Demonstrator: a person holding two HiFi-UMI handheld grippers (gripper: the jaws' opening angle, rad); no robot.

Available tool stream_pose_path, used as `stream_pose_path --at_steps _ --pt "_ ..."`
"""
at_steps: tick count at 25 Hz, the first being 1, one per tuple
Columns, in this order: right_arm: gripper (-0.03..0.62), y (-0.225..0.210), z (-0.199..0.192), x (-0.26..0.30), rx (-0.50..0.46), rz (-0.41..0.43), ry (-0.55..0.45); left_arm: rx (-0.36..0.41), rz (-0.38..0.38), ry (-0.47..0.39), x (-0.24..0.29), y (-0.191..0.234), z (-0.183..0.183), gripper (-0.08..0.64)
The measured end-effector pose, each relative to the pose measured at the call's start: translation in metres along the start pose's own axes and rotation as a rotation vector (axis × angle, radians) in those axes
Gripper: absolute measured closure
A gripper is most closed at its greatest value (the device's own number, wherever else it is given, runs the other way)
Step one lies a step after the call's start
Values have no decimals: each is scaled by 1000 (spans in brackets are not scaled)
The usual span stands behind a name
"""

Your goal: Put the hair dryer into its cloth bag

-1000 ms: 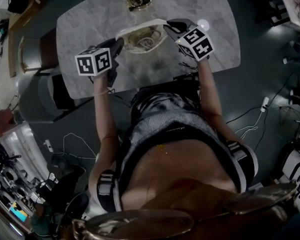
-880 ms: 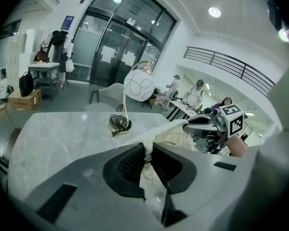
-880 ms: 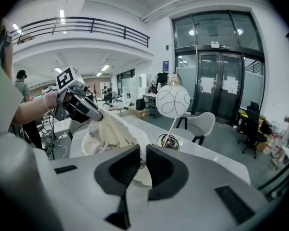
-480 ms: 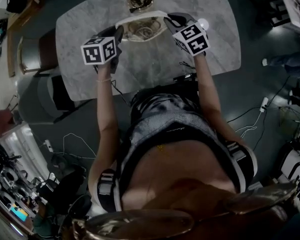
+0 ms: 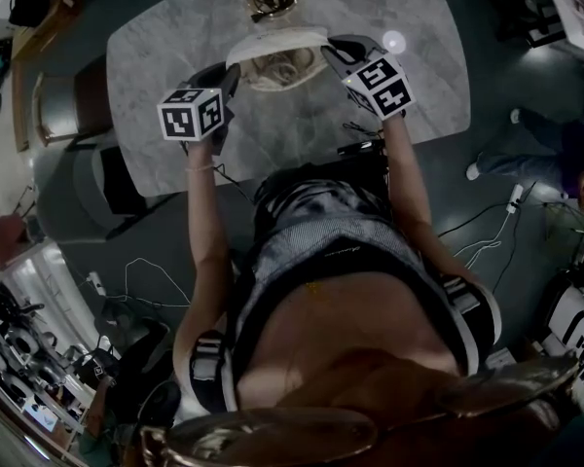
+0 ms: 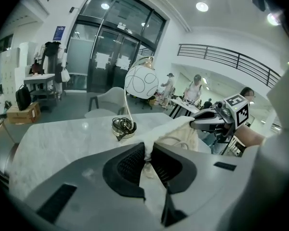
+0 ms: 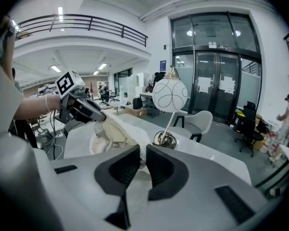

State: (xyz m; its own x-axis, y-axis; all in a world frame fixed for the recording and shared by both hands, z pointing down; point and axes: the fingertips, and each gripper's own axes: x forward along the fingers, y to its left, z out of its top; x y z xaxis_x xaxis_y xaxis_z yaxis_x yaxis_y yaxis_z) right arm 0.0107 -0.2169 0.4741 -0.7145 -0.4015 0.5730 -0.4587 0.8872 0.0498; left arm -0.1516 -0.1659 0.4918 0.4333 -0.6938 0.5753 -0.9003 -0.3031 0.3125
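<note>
Hair dryer itself shows plainly in no view; a pale cord coiled inside the cloth bag (image 5: 277, 61) may be its cable, so it is probably already in. The bag sits over the table (image 5: 409, 27), mouth spread, with the left tongs (image 6: 148, 153) and right tongs (image 7: 142, 158) each clenched on its rim. Closing the mouth seems left. No readable writing shows.

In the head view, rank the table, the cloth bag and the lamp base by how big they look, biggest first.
1. Table, by far the largest.
2. Bag.
3. Lamp base, clearly smaller than the bag.
</note>
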Motion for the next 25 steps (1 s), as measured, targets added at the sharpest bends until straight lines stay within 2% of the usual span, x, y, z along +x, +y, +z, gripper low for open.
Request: stream_pose_path --at_steps 8,25 --pt "502 11 -36 -6 -9 16 66 31 -3 68 5 -13 -34 520" --pt "502 54 -78 -15 2 61 173 49 -1 159 -9 -25 -90 518"
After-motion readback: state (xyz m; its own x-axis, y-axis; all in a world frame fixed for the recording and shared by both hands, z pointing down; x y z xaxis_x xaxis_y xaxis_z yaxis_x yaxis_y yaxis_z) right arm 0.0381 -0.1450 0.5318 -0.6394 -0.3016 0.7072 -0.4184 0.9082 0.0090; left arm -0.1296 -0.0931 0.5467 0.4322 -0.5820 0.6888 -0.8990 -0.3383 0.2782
